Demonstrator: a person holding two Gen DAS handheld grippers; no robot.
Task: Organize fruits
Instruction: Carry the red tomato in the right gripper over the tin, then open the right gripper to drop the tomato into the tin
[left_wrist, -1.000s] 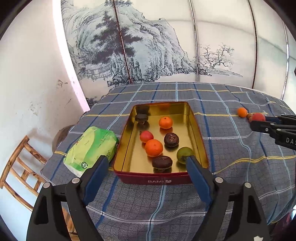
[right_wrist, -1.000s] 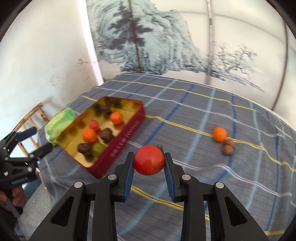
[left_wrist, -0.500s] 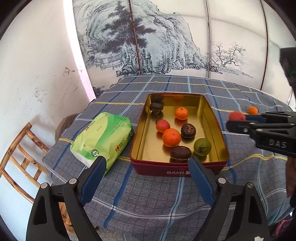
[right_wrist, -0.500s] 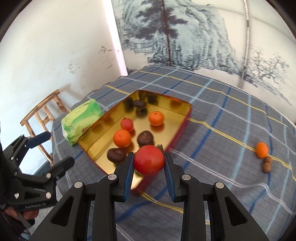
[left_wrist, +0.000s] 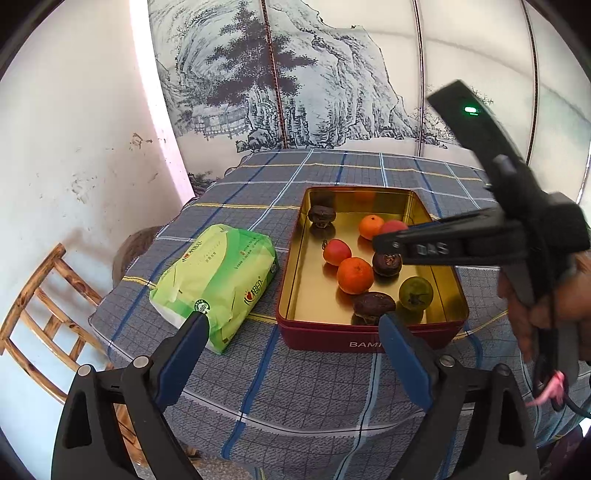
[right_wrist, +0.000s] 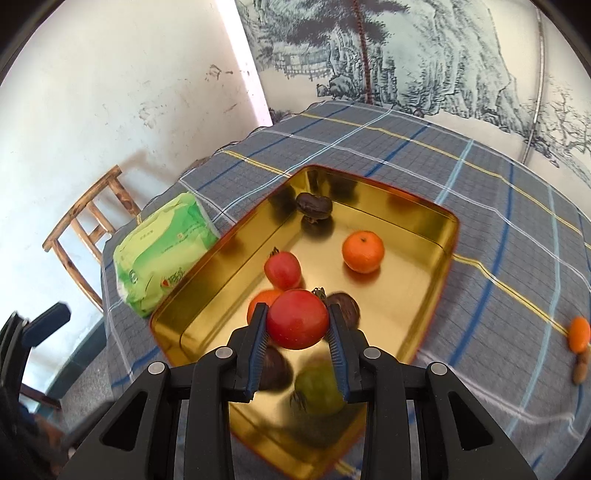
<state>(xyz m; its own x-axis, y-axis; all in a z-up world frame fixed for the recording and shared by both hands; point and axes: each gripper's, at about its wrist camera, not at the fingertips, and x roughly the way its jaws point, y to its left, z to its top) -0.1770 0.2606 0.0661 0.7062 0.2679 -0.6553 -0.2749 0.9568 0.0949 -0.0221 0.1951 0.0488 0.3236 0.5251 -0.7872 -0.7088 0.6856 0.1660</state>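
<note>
My right gripper (right_wrist: 297, 326) is shut on a red tomato (right_wrist: 297, 324) and holds it above the red tin with a gold inside (right_wrist: 448, 236). In the left wrist view the right gripper (left_wrist: 391, 240) reaches over the tin (left_wrist: 369, 341), with the held tomato (left_wrist: 391, 226) partly hidden behind its finger. The tin holds an orange (left_wrist: 354, 275), another orange (left_wrist: 371, 227), a red tomato (left_wrist: 336, 252), a green fruit (left_wrist: 415, 292) and dark brown fruits (left_wrist: 373, 303). My left gripper (left_wrist: 291, 332) is open and empty, in front of the tin.
A green tissue pack (left_wrist: 218, 280) lies left of the tin on the checked tablecloth (left_wrist: 258, 184). An orange (right_wrist: 578, 334) and a small brown fruit (right_wrist: 580, 367) lie on the cloth at the right. A wooden chair (left_wrist: 40, 314) stands beside the table's left edge.
My right gripper has carried the red tomato leftward from the open cloth to above the tin. My left gripper has drifted left and back a little; it stays open.
</note>
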